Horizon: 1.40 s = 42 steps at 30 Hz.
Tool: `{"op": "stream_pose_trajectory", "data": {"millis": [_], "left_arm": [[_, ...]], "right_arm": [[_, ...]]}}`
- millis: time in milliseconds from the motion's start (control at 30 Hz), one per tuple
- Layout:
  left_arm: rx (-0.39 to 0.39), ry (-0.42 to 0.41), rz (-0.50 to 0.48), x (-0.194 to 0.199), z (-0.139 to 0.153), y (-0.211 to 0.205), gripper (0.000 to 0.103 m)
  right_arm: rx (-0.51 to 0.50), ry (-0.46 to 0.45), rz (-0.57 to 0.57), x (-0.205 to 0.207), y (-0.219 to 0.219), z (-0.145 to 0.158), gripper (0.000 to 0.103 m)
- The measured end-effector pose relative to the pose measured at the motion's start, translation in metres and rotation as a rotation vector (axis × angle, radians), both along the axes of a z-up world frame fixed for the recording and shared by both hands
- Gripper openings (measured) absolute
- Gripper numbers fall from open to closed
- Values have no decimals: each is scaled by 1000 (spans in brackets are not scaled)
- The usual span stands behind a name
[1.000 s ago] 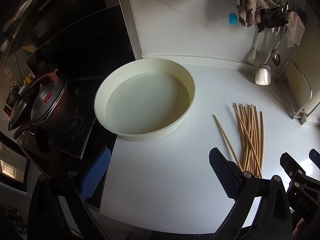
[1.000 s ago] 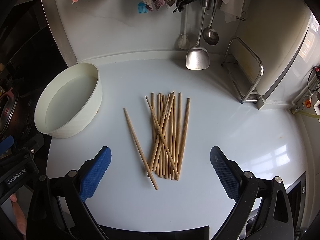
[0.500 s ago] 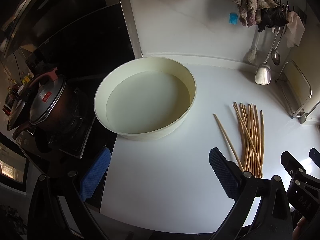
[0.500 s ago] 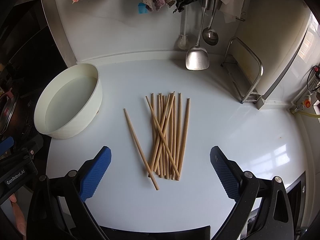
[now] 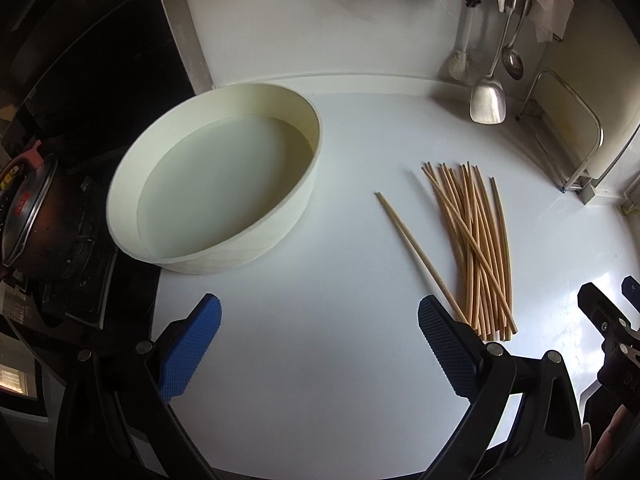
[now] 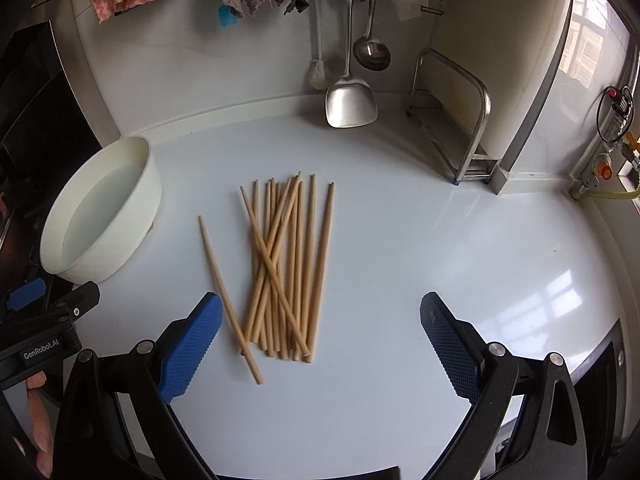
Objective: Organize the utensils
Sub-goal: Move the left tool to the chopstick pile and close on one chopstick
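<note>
A loose pile of thin, pale wooden chopsticks (image 6: 286, 268) is lying flat on the glossy white countertop (image 6: 420, 264), with 1 stray wooden chopstick (image 6: 228, 300) lying apart on its left side, angled away from the rest. A round cream plastic basin (image 5: 216, 184) is standing beside them, clear of the pile.

Both tongs are being held released and empty: the right gripper (image 6: 320, 348) is being hovered just short of the pile's near ends, and the left gripper (image 5: 318, 350) is being hovered over bare counter between basin and chopsticks.

Several risks are being judged from here. The sticks are crossing one another, so a pinch on 1 is likely to drag or flick its neighbours. Round sticks on a slick surface are likely to roll away under a glancing touch. A grasp near the ends is likely to leave a bundle drooping or fanning out. With the 2 grippers close together, a collision is also being risked.
</note>
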<state>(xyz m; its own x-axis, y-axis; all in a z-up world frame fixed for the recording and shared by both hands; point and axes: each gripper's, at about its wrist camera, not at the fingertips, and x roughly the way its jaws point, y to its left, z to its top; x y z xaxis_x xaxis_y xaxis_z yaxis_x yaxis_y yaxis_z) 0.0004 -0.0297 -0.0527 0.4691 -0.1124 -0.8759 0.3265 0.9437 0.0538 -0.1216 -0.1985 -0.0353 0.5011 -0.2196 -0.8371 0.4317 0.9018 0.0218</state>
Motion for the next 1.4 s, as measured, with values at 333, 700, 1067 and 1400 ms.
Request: {"op": "stream_pose_trajectory", "data": {"millis": [333,700,1067,1400], "left_arm": [[-62,37,182,11,-43,-22,97],[-22,24,207,29,-84,-51,97],[-10,60,218,31,-108,-61,97],[1,80,216,19,-118,-57,97]], "right_arm": [[71,-25,51,8,-62,-61,95],[70,-39,35,46,-73,-97,95],[11,39,-12,61,-83,-124,95],[-17,80,-7,60,-72,-133,95]]}}
